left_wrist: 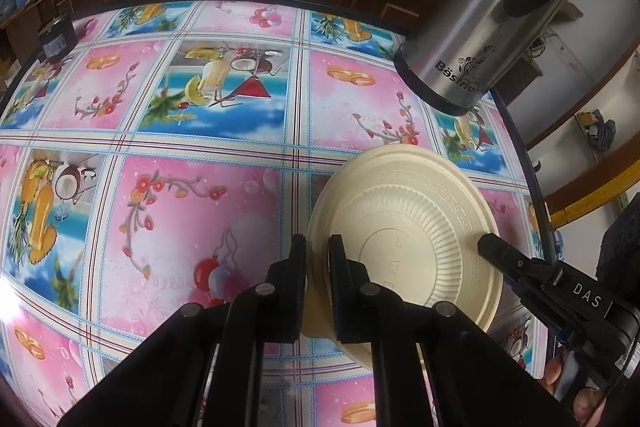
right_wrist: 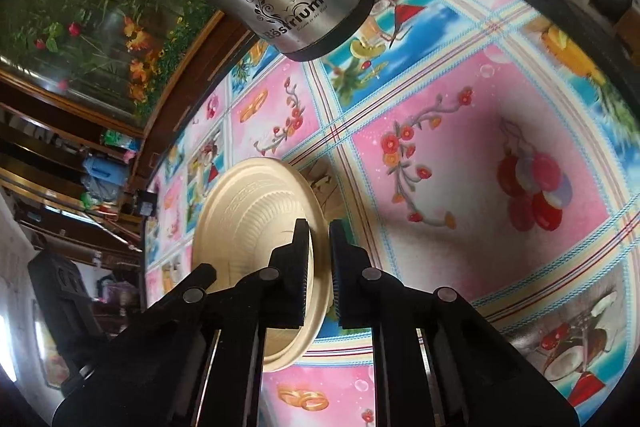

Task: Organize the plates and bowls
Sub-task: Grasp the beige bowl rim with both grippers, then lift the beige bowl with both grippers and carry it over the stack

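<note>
Plate: the cream plate [left_wrist: 404, 227] stands tilted above the flowered surface [left_wrist: 180, 207], lower right of the left view.
Left jaws: my left gripper [left_wrist: 318, 287] is nearly closed, pinching the rim.
Right jaws: my right gripper [right_wrist: 319, 279] pinches the opposite rim.
Handling: I judge it light, thin and a little bendable; hold the rim gently.
Nearby: the steel kettle [left_wrist: 492, 11], upper right.
</note>
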